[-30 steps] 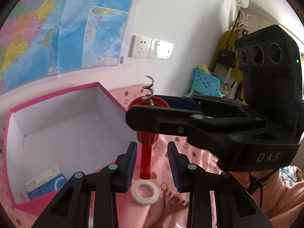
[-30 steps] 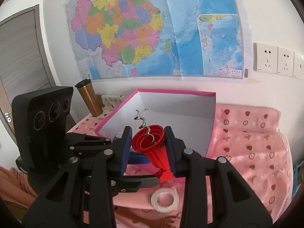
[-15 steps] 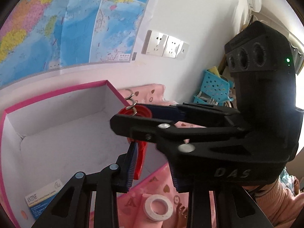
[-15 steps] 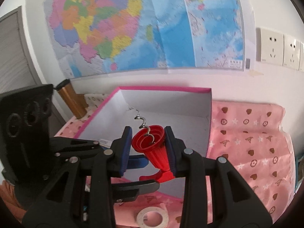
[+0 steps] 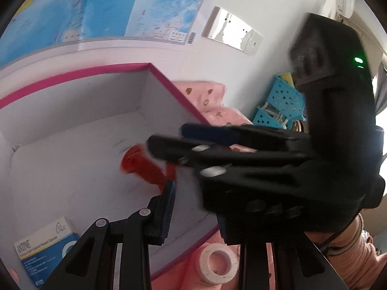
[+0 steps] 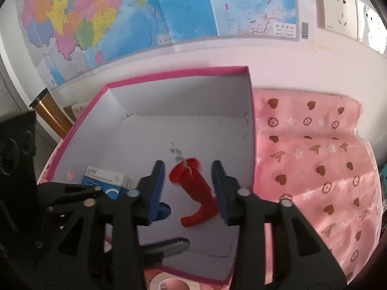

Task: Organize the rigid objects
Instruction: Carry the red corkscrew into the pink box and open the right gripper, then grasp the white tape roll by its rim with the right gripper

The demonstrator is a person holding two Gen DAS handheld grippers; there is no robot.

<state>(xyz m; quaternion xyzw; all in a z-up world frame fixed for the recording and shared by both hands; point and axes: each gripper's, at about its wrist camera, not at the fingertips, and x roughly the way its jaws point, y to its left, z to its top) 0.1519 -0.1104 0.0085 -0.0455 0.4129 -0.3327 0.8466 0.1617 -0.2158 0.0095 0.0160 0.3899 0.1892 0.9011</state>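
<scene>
Over the pink box (image 6: 250, 111), the right tool (image 6: 188, 186) hangs with its jaws apart, and the red corkscrew (image 6: 193, 188) lies between them. Its jaws have just been opening, and the blue pads do not seem to press on the corkscrew any more; there is a clear gap on the left side, while the right pad is very near to the handle. I judge that the corkscrew is being let go here, because the box is the place where the rigid things are collected. The corkscrew looks blurred, so I cannot tell if it already rests on the white floor of the box or is just above it. Its metal spiral points toward the far wall and its handle toward the camera.

The left tool (image 5: 193, 215) waits beside, low at the near wall of the box. Its jaws stand a little apart and nothing is between them. It probably stays close so that it does not block the drop.

A small blue and white carton (image 6: 106, 181) already lies in the near left corner of the box, well apart from the corkscrew, so there is room. A roll of tape (image 5: 219, 263) sits outside the box on the pink cloth (image 6: 314, 149) of the bench, just beside the near wall. In my judgement it may be the next thing to put in.
</scene>
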